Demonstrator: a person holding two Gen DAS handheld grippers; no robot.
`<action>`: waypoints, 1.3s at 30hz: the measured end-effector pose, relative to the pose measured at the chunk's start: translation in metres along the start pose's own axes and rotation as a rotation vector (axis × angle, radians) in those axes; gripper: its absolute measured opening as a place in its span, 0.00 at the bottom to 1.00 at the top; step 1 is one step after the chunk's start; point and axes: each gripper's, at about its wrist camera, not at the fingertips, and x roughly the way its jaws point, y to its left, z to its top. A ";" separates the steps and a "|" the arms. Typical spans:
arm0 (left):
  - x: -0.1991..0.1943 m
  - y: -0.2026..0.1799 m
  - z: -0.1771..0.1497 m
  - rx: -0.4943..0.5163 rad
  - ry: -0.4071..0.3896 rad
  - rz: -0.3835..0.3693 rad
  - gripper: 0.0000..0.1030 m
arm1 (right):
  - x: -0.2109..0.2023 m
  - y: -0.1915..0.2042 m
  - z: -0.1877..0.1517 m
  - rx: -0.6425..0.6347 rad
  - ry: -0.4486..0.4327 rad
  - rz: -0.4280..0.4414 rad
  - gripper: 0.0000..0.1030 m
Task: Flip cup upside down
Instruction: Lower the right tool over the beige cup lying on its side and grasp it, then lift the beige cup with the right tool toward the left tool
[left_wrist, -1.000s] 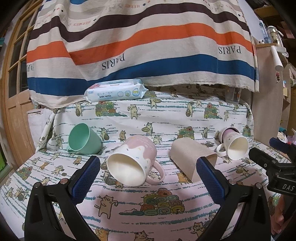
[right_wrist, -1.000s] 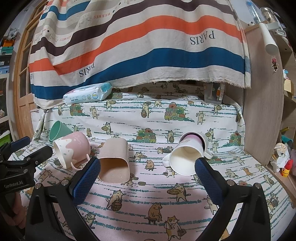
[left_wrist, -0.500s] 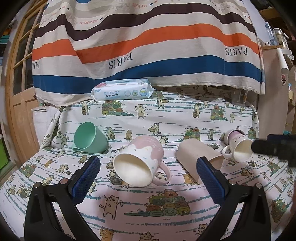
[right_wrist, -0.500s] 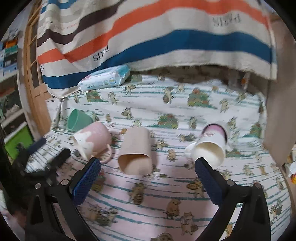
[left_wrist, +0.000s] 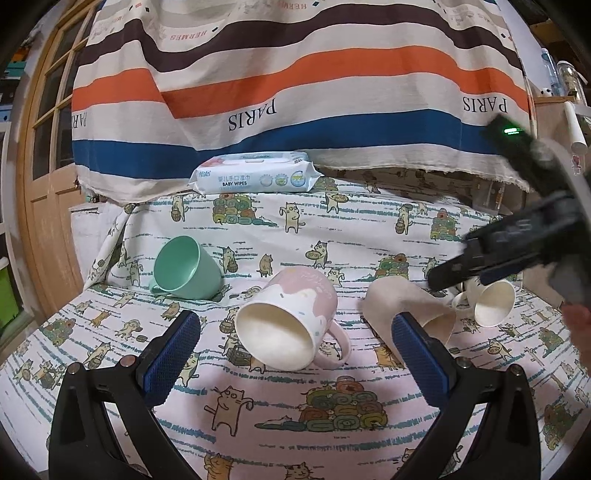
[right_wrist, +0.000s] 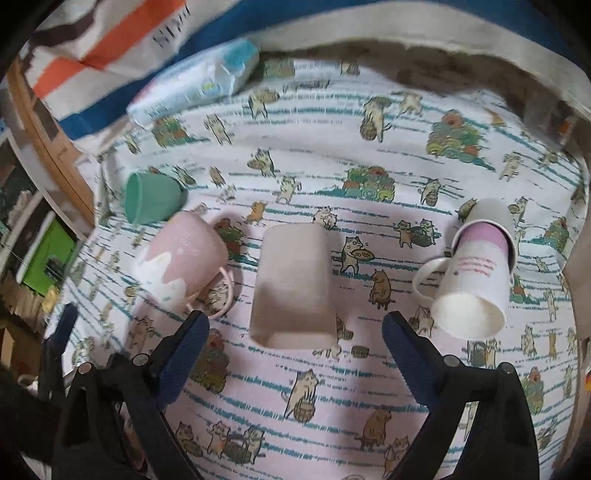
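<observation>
beige cup (right_wrist: 293, 286) flanked by mugs, front clear

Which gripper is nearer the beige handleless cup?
Right. The right gripper hovers open directly above the beige cup; the left gripper faces the pink mug beside it.

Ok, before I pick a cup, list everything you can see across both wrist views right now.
Mint green plastic cup: one, on its side, far left.
Pink-and-white ceramic mug: one, on its side, left of centre.
Beige handleless tumbler: one, on its side, centre.
White mug with purple band: one, on its side, right.
Baby wipes pack: one, white-blue, at back.
Cat-print cloth: one, covering the surface.
Striped PARIS fabric: one, hanging behind.
Left gripper: open.
Right gripper: open, facing the tumbler.
</observation>
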 end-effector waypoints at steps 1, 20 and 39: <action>0.000 -0.001 0.000 0.003 -0.002 0.000 1.00 | 0.007 0.004 0.005 -0.013 0.022 -0.008 0.92; 0.005 0.003 0.000 -0.017 0.027 0.002 1.00 | 0.087 0.012 0.026 -0.016 0.256 -0.058 0.70; 0.005 0.001 0.000 -0.005 0.030 -0.002 1.00 | -0.016 -0.022 -0.026 0.072 -0.034 0.044 0.68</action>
